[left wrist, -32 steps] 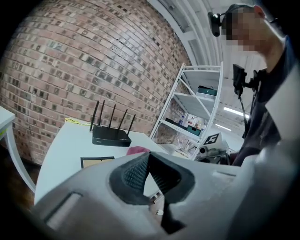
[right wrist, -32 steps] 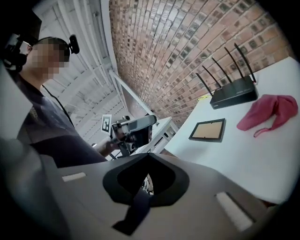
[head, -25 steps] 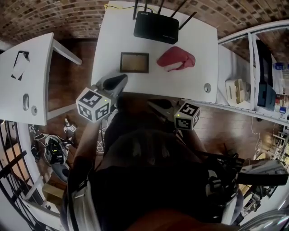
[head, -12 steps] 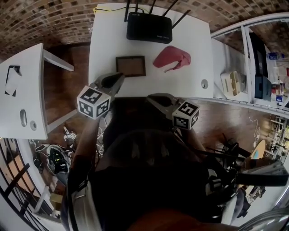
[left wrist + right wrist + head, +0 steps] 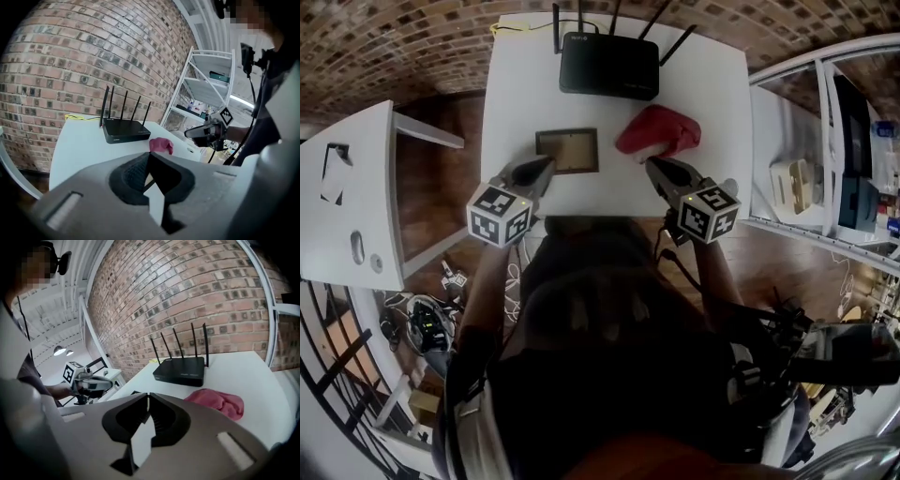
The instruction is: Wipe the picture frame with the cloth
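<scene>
A small dark-framed picture frame (image 5: pixel 567 151) lies flat on the white table (image 5: pixel 516 103). A crumpled red cloth (image 5: pixel 659 131) lies to its right, also seen as the red cloth (image 5: pixel 161 146) and the red cloth (image 5: pixel 216 402). My left gripper (image 5: pixel 549 163) hovers at the frame's near left corner, shut and empty. My right gripper (image 5: pixel 651 163) is shut just short of the cloth's near edge, holding nothing. Both sets of jaws meet tip to tip in the two gripper views.
A black router (image 5: pixel 609 64) with several antennas stands at the table's far edge, with a yellow cable (image 5: pixel 511 25) behind it. A round metal fitting (image 5: pixel 729 186) sits near the right edge. White shelving (image 5: pixel 825 159) stands to the right, another white table (image 5: pixel 347 197) to the left.
My right gripper swung from in front of my body up and right to the table edge by the cloth. My left gripper edged forward toward the frame. Both stayed shut.
</scene>
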Demonstrator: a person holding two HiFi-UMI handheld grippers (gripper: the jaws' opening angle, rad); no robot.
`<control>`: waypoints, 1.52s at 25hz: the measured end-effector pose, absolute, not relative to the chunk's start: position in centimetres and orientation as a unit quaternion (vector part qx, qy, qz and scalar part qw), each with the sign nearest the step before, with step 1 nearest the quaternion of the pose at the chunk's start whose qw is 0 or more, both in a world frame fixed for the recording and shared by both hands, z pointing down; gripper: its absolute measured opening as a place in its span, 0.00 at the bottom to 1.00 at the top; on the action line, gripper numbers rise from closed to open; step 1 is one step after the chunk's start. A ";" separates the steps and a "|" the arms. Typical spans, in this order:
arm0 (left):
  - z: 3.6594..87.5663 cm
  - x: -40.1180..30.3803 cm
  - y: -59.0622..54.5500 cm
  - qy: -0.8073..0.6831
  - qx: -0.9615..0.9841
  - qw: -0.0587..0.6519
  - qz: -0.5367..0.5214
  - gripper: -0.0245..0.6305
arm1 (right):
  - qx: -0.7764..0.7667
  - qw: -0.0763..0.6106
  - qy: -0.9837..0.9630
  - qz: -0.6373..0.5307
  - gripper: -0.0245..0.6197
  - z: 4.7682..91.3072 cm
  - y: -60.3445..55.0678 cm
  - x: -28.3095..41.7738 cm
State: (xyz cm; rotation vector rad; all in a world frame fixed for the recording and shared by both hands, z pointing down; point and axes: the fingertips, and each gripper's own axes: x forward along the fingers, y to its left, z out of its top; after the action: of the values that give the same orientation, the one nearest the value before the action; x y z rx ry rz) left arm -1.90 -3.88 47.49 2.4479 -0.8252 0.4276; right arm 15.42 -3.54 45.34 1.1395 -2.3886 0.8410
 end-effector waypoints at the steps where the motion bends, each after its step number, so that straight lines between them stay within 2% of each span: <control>1: 47.7 -1.7 -4.1 -0.305 0.902 0.260 0.162 0.04 | 0.414 0.188 -0.841 0.293 0.16 45.7 -4.6 16.3; 2: 47.9 -1.5 -4.3 -0.306 0.901 0.262 0.165 0.04 | 0.424 0.201 -0.835 0.287 0.29 46.3 -5.5 17.1; 7: 48.9 -0.4 -5.2 -0.308 0.895 0.266 0.182 0.04 | 0.457 0.289 -0.806 0.240 0.39 49.8 -9.4 21.1; 14: 49.7 -0.2 -5.6 -0.315 0.887 0.278 0.194 0.04 | 0.466 0.366 -0.773 0.228 0.45 54.0 -13.0 24.0; 19: 50.2 -0.7 -5.6 -0.324 0.879 0.287 0.200 0.04 | 0.449 0.439 -0.739 0.245 0.45 58.3 -13.2 25.6; 23: 50.7 -1.4 -5.9 -0.332 0.873 0.291 0.207 0.04 | 0.440 0.482 -0.721 0.233 0.39 60.4 -12.9 26.3; 27: 51.3 -2.2 -6.1 -0.338 0.869 0.293 0.212 0.04 | 0.435 0.489 -0.725 0.216 0.32 60.9 -12.8 26.0; 29: 51.6 -2.7 -6.3 -0.341 0.867 0.292 0.215 0.04 | 0.437 0.496 -0.722 0.203 0.15 60.9 -12.8 25.8; 30: 51.7 -2.9 -6.4 -0.342 0.867 0.291 0.216 0.04 | 0.439 0.500 -0.720 0.196 0.13 60.9 -12.9 25.8; 38: 53.2 -3.9 -6.7 -0.343 0.867 0.287 0.220 0.04 | 0.410 0.527 -0.708 0.229 0.11 61.6 -11.4 25.5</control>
State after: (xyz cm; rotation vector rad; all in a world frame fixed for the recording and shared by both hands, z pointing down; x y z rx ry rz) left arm -3.87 -6.72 53.20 2.3168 -0.9153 0.5865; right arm 25.53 -11.43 61.57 0.9809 -1.6922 0.5474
